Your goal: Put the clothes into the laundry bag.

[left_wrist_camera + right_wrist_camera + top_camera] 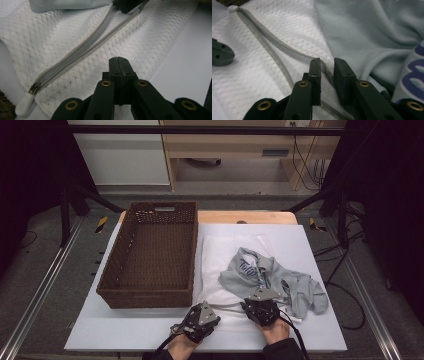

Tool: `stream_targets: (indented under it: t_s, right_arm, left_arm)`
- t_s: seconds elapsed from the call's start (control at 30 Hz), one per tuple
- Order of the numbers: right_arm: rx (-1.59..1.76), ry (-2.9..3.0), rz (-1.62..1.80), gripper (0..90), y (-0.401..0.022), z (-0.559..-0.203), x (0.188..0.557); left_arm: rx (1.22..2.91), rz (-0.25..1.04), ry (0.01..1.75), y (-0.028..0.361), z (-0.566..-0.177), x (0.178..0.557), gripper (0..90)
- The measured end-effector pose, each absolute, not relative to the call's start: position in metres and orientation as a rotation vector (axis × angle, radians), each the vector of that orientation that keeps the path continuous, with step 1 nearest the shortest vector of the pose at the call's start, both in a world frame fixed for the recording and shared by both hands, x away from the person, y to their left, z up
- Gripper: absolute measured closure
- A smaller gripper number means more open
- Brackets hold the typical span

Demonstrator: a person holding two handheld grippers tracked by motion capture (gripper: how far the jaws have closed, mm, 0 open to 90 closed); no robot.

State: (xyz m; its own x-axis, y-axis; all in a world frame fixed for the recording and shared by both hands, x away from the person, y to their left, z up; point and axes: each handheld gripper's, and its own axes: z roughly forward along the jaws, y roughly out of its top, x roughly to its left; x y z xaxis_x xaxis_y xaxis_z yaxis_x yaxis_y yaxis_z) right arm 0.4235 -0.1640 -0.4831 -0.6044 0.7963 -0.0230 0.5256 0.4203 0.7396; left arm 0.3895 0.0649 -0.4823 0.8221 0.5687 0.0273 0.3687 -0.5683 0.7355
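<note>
Your worktop is a white board on a wooden top, in a dark room with grey floor, and a brown wicker basket sits on its left half. The white mesh laundry bag lies just right of the basket, its grey zipper part open, with a pale grey hoodie crumpled on top. Your left tongs are pressed together over the mesh; your right tongs sit slightly apart, straddling the zipper.

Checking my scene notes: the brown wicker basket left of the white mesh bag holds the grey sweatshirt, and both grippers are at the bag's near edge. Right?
Not quite. The high view shows the brown wicker basket empty; the grey sweatshirt lies on the white mesh bag. The left gripper and right gripper are at the bag's near edge.
</note>
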Motion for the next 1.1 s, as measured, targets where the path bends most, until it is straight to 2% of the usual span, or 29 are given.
stream_targets:
  t_s: [0.27, 0.4, 0.63, 0.77, 0.97, 1.1]
  right_arm:
    - [1.138, 2.276, 0.982, 79.1, -0.16, -0.484, 0.423]
    - [1.119, 2.278, 0.966, 88.8, -0.157, -0.484, 0.422]
    - [1.121, 2.238, 1.052, 89.4, -0.164, -0.475, 0.421]
    - [1.11, 2.217, 1.1, 89.6, -0.169, -0.466, 0.418]
    - [1.096, 2.222, 1.116, 89.7, -0.171, -0.462, 0.417]
    - [1.086, 2.225, 1.12, 89.7, -0.171, -0.461, 0.416]
  left_arm:
    - [2.237, 0.331, 0.688, 0.065, -0.482, 0.39, 89.4]
    - [2.237, 0.324, 0.691, 0.065, -0.482, 0.39, 88.7]
    - [2.213, 0.341, 0.685, 0.066, -0.48, 0.39, 85.9]
    - [2.169, 0.382, 0.687, 0.068, -0.469, 0.39, 80.8]
    - [2.143, 0.472, 0.657, 0.057, -0.451, 0.397, 64.9]
    - [2.129, 0.472, 0.656, 0.049, -0.449, 0.41, 63.1]
